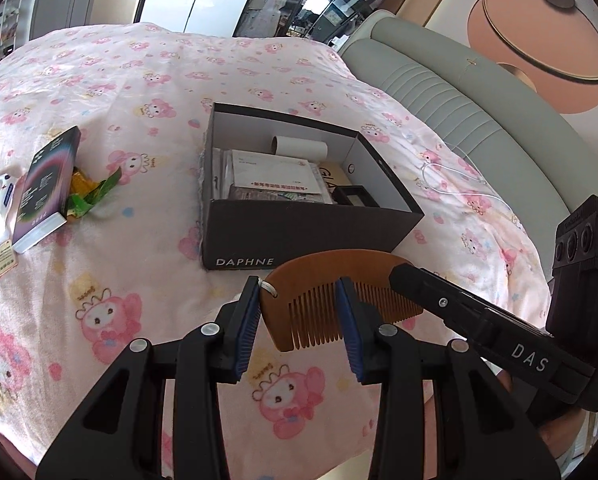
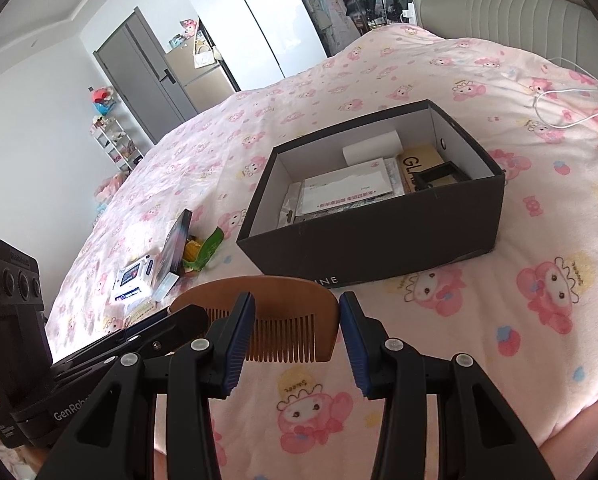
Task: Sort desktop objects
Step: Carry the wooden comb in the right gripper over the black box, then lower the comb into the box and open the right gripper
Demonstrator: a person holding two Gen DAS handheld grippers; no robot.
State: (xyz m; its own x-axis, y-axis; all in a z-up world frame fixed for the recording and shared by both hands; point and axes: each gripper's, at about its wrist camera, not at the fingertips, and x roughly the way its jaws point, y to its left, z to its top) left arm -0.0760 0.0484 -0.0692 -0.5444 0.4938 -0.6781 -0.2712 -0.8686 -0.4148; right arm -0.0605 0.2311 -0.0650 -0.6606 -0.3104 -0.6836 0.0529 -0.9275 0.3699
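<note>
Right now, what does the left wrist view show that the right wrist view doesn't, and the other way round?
Only the left wrist view shows the round pink wall panel and the DAPHNE lettering in full on the box. Only the right wrist view shows the grey door and a white rack. Both show the wooden comb held between the left tongs and the right tongs, the open shoebox and the pink blanket.

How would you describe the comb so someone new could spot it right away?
Find the dark shoebox on the pink bedspread. Just before its printed front side, both grippers hold up a comb. It is the only brown wooden thing, arched on top with fine teeth below.
</note>
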